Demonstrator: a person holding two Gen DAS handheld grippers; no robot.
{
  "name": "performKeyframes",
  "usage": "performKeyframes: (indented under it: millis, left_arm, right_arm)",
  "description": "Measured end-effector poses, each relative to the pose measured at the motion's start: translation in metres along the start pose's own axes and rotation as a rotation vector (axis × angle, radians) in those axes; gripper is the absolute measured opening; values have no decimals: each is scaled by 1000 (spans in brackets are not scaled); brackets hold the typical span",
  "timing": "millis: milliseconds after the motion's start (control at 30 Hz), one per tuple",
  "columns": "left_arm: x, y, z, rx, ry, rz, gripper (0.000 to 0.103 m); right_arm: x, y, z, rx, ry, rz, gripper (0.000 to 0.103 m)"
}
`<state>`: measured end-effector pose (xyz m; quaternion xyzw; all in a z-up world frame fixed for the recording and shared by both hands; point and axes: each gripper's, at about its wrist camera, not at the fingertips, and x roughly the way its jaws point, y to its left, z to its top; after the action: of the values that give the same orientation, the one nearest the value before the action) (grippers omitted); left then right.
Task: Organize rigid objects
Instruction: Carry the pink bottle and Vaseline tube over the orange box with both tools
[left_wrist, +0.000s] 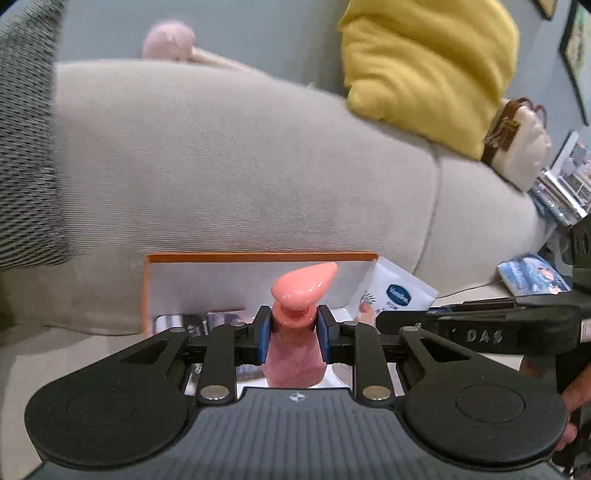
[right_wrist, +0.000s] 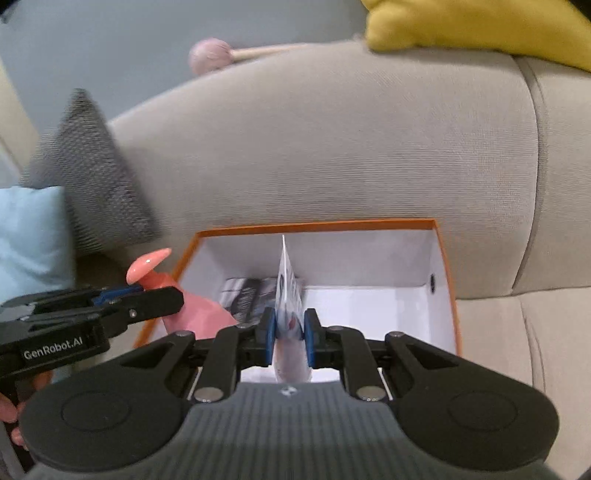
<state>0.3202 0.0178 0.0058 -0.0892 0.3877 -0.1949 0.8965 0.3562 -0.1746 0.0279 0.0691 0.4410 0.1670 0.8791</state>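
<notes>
My left gripper (left_wrist: 293, 334) is shut on the neck of a pink pump bottle (left_wrist: 295, 360), whose pump head (left_wrist: 304, 282) points up and to the right. It hangs over the near left part of an orange-rimmed white box (left_wrist: 258, 256) on the sofa seat. My right gripper (right_wrist: 290, 336) is shut on a flat white Vaseline packet (right_wrist: 290, 291), held edge-on over the middle of the same box (right_wrist: 317, 225). In the right wrist view the left gripper (right_wrist: 147, 295) and the pink bottle (right_wrist: 195, 314) show at the box's left edge. A dark printed item (right_wrist: 247, 295) lies inside the box.
The box sits against a beige sofa back (left_wrist: 240, 166). A grey patterned cushion (right_wrist: 88, 173) and a light blue cushion (right_wrist: 33, 232) are to the left, a yellow cushion (left_wrist: 428, 66) and a small white bag (left_wrist: 517, 144) to the right. A pink-headed mallet (right_wrist: 210, 55) lies on the sofa back.
</notes>
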Motion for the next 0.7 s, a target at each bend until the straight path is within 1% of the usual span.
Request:
performKeyframes:
  millis: [100, 167, 233, 300, 400, 467, 700]
  left_arm:
    - [35, 1, 9, 12, 50, 4, 28]
    - [60, 0, 12, 33, 83, 26, 28]
    - [76, 0, 12, 39, 105, 45, 28]
    - [91, 1, 13, 37, 122, 47, 28]
    - [106, 4, 14, 23, 139, 64, 28]
    - [114, 3, 14, 40, 145, 77, 28]
    - [134, 0, 14, 82, 171, 77, 28]
  right_arm:
    - [31, -14, 12, 14, 36, -22, 16]
    - [46, -20, 16, 18, 43, -34, 16]
    - [60, -25, 19, 15, 48, -35, 16]
    - [72, -29, 22, 20, 51, -31, 16]
    - [90, -38, 29, 42, 52, -36, 17]
    - [97, -40, 29, 45, 44, -39, 17]
    - [111, -37, 28, 14, 29, -56, 17]
